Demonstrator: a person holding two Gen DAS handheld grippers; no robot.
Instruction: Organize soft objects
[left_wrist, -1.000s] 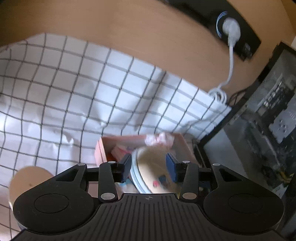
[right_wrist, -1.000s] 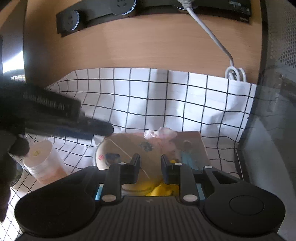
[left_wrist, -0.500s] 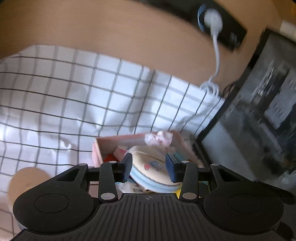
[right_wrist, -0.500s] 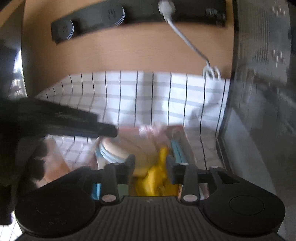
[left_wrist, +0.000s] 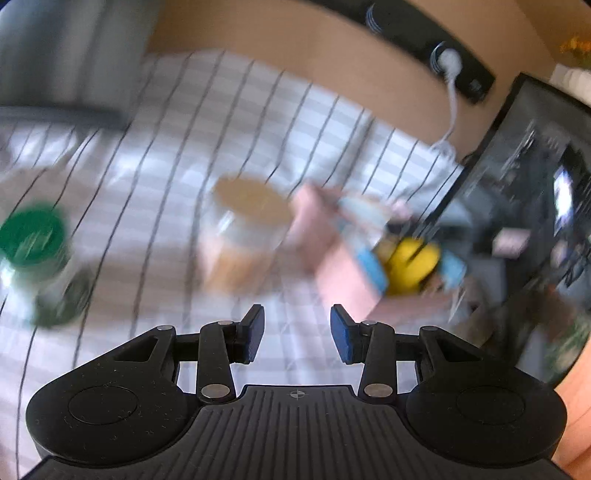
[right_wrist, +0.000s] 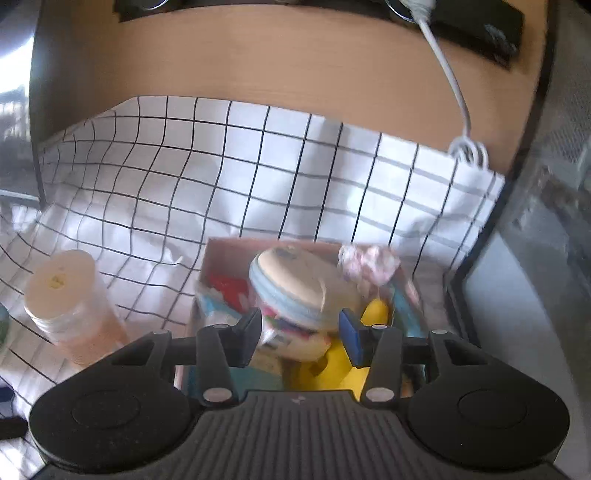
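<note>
The right claw (right_wrist: 300, 332) is seen with its jaws parted and nothing pressed between the pads; directly beyond and below the tips lies the pink box (right_wrist: 218, 251), so this claw is judged the nearer one for whatever is placed or picked next. Inside the box a round cream cushion with a blue rim (right_wrist: 295, 288) is propped on edge, tilted, with a yellow soft toy (right_wrist: 375, 314) just beside it on the right and a pink-and-white scrap (right_wrist: 369, 258) at the far rim. A clear jar with a pale lid (right_wrist: 61, 284) stands just left of the box.

The left claw (left_wrist: 297, 334) is likewise held open and empty over bare checked cloth (left_wrist: 258, 110), the box lying ahead and to its right. That view is heavily blurred. A green-lidded jar (left_wrist: 33, 236) is made out towards the left edge of the tabletop.
</note>
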